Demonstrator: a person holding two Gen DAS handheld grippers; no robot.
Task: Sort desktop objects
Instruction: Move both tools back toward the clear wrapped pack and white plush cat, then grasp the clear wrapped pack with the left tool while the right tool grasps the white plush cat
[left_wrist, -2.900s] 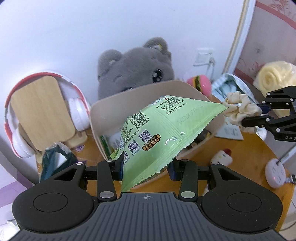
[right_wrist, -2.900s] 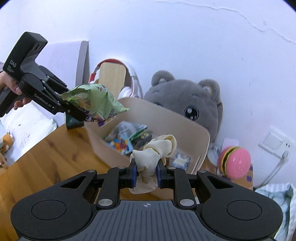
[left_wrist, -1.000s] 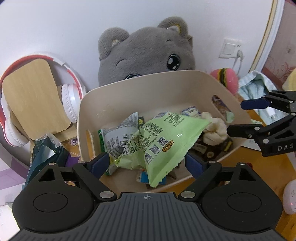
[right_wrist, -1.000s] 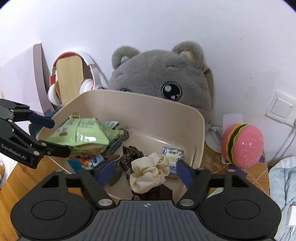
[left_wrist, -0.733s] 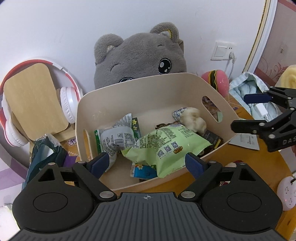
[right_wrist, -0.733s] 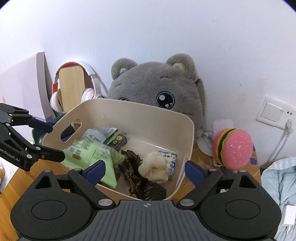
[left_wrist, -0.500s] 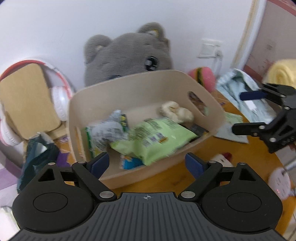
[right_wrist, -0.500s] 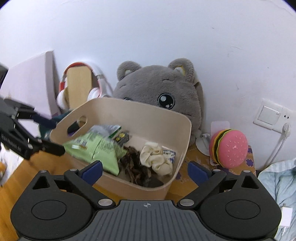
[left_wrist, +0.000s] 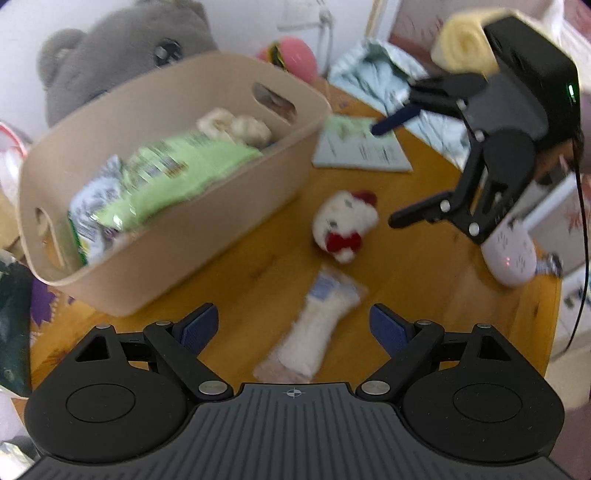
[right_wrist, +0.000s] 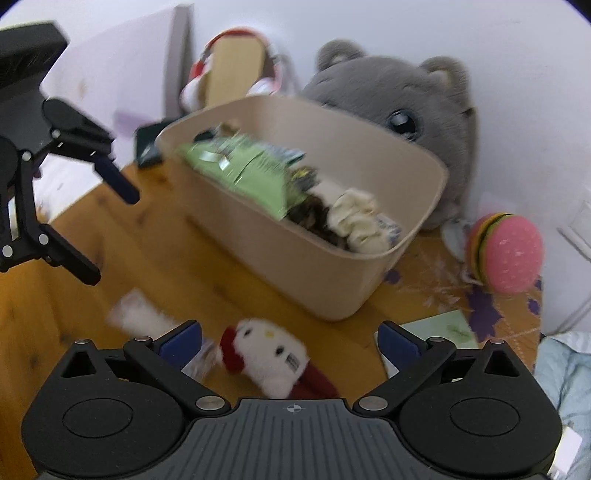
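Observation:
A beige bin (left_wrist: 177, 236) (right_wrist: 332, 295) on the wooden table holds a green snack bag (left_wrist: 184, 166) (right_wrist: 251, 170) and a cream scrunchie (left_wrist: 236, 125) (right_wrist: 354, 218). In front of it lie a white kitty plush with a red bow (left_wrist: 345, 225) (right_wrist: 266, 354) and a white packet (left_wrist: 317, 325) (right_wrist: 140, 317). My left gripper (left_wrist: 293, 326) (right_wrist: 107, 232) is open above the packet, touching nothing. The jaws of my right gripper (right_wrist: 290, 339) (left_wrist: 388, 173) are opening wide over the plush, and no pad presses on it.
A big grey plush bear (right_wrist: 406, 96) sits behind the bin, with headphones on a wooden stand (right_wrist: 236, 70) to its left. A pink burger toy (right_wrist: 506, 251), a paper leaflet (left_wrist: 362, 151), pale blue cloth (left_wrist: 373, 74) and a white socket (left_wrist: 509, 251) lie to the right.
Both grippers let the snack bag and the scrunchie fall into the bin, then drew back and tipped down towards the table. The plush and the packet have come into view.

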